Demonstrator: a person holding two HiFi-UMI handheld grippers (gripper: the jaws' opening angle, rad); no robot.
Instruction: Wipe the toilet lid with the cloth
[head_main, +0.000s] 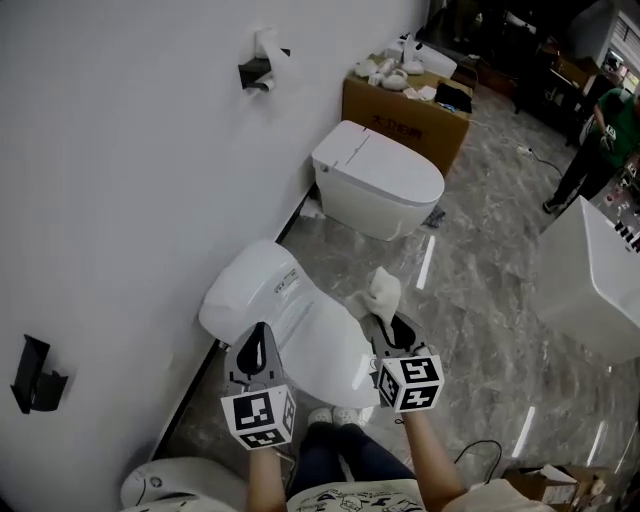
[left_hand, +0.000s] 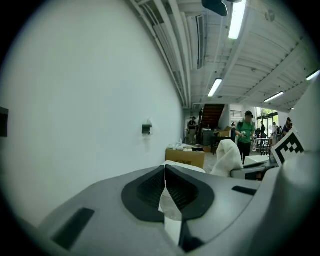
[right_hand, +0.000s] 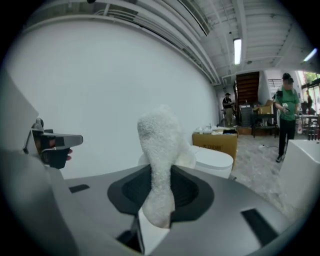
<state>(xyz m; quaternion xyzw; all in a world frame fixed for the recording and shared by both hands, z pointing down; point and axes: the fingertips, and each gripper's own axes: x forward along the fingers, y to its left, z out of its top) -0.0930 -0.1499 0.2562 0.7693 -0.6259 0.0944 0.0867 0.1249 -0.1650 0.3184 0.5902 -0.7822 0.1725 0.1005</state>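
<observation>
A white toilet with its lid (head_main: 300, 325) down stands against the wall, right below me. My right gripper (head_main: 385, 322) is shut on a white fluffy cloth (head_main: 378, 295), which sticks up from the jaws over the lid's right edge. In the right gripper view the cloth (right_hand: 159, 160) rises between the two dark pads. My left gripper (head_main: 255, 350) hovers over the lid's near left part, its jaws shut with nothing between them (left_hand: 165, 192). The cloth (left_hand: 226, 157) also shows at the right of the left gripper view.
A second white toilet (head_main: 378, 180) stands farther along the wall, with a cardboard box (head_main: 405, 110) behind it. A white tub (head_main: 598, 280) is at the right. A person in green (head_main: 600, 140) stands at the back right. Part of another white fixture (head_main: 180, 485) shows by my legs.
</observation>
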